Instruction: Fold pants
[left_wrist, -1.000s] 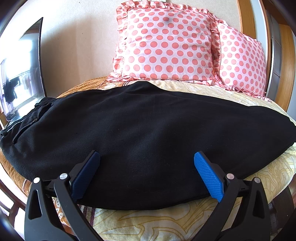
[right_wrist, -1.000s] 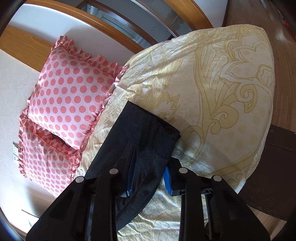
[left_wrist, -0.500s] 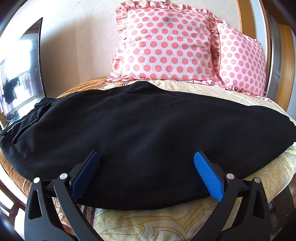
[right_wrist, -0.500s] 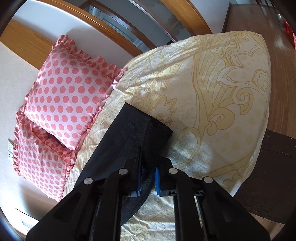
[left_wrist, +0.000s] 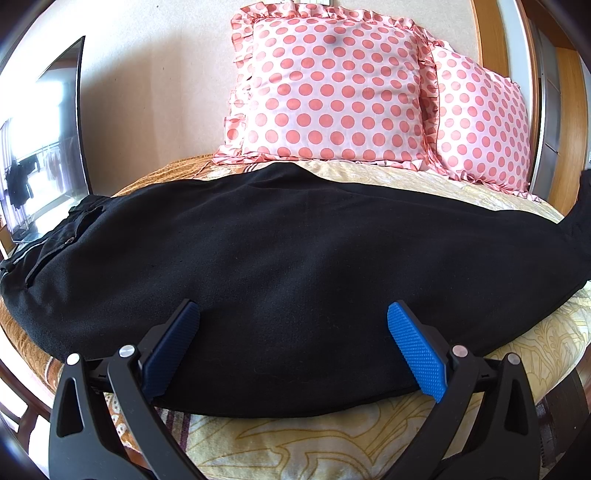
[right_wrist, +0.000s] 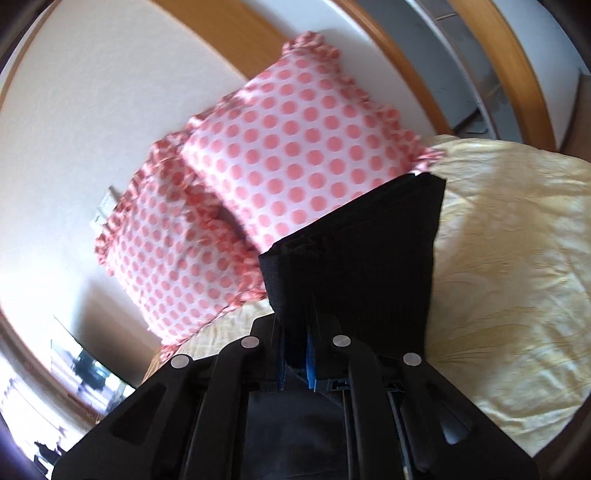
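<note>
Black pants (left_wrist: 295, 258) lie lengthwise across the yellow patterned bedspread (left_wrist: 332, 439), waistband at the left, leg ends rising at the right edge. My left gripper (left_wrist: 293, 339) is open, its blue pads hovering over the near edge of the pants, holding nothing. In the right wrist view my right gripper (right_wrist: 297, 354) is shut on the pants' leg hem (right_wrist: 362, 258), which is lifted off the bed and hangs in front of the camera.
Two pink polka-dot pillows (left_wrist: 332, 92) lean against the wall at the back, also in the right wrist view (right_wrist: 295, 155). A dark TV screen (left_wrist: 40, 147) stands at the left. A wooden frame (right_wrist: 406, 48) runs behind the bed.
My right gripper closed on the leg hem and lifted it off the bed, swinging toward the pillows. The left gripper stayed open in place.
</note>
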